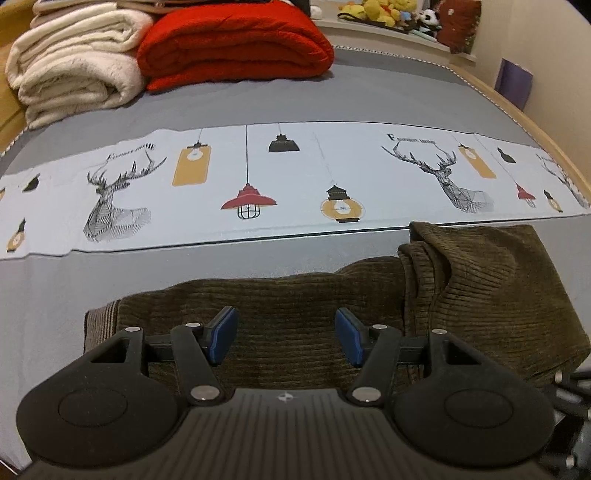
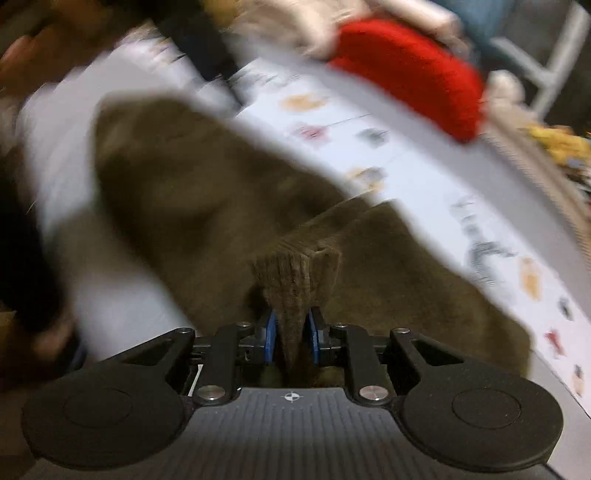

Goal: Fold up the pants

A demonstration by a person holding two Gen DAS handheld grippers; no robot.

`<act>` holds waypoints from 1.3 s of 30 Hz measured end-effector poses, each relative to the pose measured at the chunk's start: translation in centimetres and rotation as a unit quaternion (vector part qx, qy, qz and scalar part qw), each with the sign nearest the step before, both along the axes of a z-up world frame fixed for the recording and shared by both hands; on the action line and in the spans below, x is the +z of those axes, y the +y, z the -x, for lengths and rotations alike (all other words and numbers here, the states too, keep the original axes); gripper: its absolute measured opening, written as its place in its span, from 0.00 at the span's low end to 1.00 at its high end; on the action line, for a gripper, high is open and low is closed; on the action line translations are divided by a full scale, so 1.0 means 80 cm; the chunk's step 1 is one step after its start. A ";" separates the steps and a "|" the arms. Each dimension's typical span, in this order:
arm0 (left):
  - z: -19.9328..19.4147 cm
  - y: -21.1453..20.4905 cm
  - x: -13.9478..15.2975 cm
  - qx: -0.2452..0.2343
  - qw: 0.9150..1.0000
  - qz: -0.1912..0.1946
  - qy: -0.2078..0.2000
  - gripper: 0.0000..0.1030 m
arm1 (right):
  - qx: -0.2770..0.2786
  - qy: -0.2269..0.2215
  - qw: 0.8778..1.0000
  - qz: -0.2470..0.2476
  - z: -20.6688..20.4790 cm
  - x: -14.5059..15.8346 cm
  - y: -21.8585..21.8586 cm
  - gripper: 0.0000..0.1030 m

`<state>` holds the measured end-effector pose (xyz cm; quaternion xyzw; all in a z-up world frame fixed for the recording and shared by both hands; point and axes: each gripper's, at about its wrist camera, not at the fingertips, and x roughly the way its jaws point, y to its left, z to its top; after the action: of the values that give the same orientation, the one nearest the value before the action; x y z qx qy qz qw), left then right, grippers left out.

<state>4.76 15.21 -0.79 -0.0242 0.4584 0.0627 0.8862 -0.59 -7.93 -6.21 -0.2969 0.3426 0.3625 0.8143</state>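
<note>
Olive-brown corduroy pants lie on the grey bed sheet, with a layer folded over at the right. My left gripper hovers just above the cloth, open, its blue pads apart with nothing pinched between them. In the blurred right wrist view, my right gripper is shut on a bunched edge of the pants, which sticks up between the blue pads. The rest of the pants spreads out behind it.
A pale runner printed with deer and lamps crosses the bed beyond the pants. A folded red blanket and a cream blanket sit at the far end. Stuffed toys line a shelf behind. A wooden bed edge runs along the right.
</note>
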 end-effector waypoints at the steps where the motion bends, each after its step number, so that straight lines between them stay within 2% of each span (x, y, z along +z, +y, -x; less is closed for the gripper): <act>1: -0.002 0.000 -0.001 0.001 1.000 0.003 0.001 0.63 | 0.012 0.010 1.000 -0.013 0.004 0.004 -0.003 0.18; 2: -0.003 -0.002 -0.001 0.001 1.000 0.003 0.002 0.63 | 0.015 0.018 0.999 -0.029 0.004 0.010 -0.006 0.20; 4: -0.006 -0.006 -0.003 -0.001 1.000 0.000 0.003 0.64 | 0.005 0.039 0.997 -0.072 -0.003 0.025 -0.021 0.36; 6: -0.009 -0.011 -0.005 -0.004 1.000 -0.002 0.005 0.64 | -0.025 0.033 0.995 -0.091 -0.012 0.034 -0.032 0.40; 11: -0.014 -0.024 -0.008 -0.014 1.000 -0.006 0.006 0.66 | -0.089 0.021 0.993 -0.074 -0.034 0.028 -0.035 0.43; 17: -0.015 -0.028 -0.010 -0.020 1.000 -0.006 0.007 0.66 | -0.058 0.026 0.997 -0.033 -0.039 0.003 0.003 0.45; 18: -0.015 -0.027 -0.010 -0.020 1.000 -0.006 0.007 0.66 | -0.057 0.026 0.998 -0.023 -0.040 0.000 0.007 0.44; 20: -0.014 -0.023 -0.010 -0.017 1.000 -0.003 0.007 0.66 | -0.056 0.036 0.998 -0.011 -0.046 -0.007 0.010 0.12; 21: -0.013 -0.021 -0.010 -0.016 1.000 -0.003 0.007 0.66 | -0.059 0.037 0.997 -0.018 -0.046 -0.004 0.008 0.09; 24: -0.010 -0.016 -0.007 -0.014 1.000 0.000 0.004 0.66 | -0.070 0.006 0.994 -0.080 -0.046 0.025 -0.008 0.06; 26: -0.009 -0.014 -0.005 -0.013 1.000 0.001 0.002 0.66 | -0.041 0.015 0.990 -0.138 -0.038 0.048 -0.025 0.06; 27: -0.009 -0.013 -0.005 -0.013 1.000 0.002 0.003 0.66 | -0.018 0.024 0.989 -0.142 -0.032 0.051 -0.028 0.06; 29: -0.009 -0.012 -0.006 -0.011 1.000 0.002 0.005 0.66 | 0.011 0.050 0.995 -0.091 -0.021 0.033 -0.021 0.06; 31: -0.010 -0.013 -0.006 -0.010 1.000 0.004 0.006 0.66 | 0.023 0.035 0.999 -0.015 -0.009 0.003 -0.005 0.08; 32: -0.009 -0.014 -0.006 -0.011 1.000 0.004 0.006 0.66 | 0.026 0.022 0.999 0.004 -0.005 -0.005 0.002 0.12; 34: -0.009 -0.016 -0.008 -0.013 1.000 0.002 0.007 0.67 | 0.032 0.007 0.999 0.017 0.001 -0.012 0.012 0.36; 36: -0.009 -0.017 -0.009 -0.015 1.000 0.000 0.008 0.67 | 0.038 -0.009 0.999 0.019 0.007 -0.014 0.017 0.52; 37: -0.009 -0.017 -0.009 -0.015 1.000 0.000 0.008 0.67 | 0.040 -0.022 0.999 0.027 0.008 -0.016 0.022 0.57; 39: -0.009 -0.015 -0.010 -0.013 1.000 0.000 0.009 0.67 | 0.041 -0.037 0.998 0.042 0.008 -0.023 0.029 0.58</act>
<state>5.50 13.99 -1.60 -0.0180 0.4666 0.0511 0.8828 -1.22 -5.59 -8.07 -0.3577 0.3146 0.3702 0.7975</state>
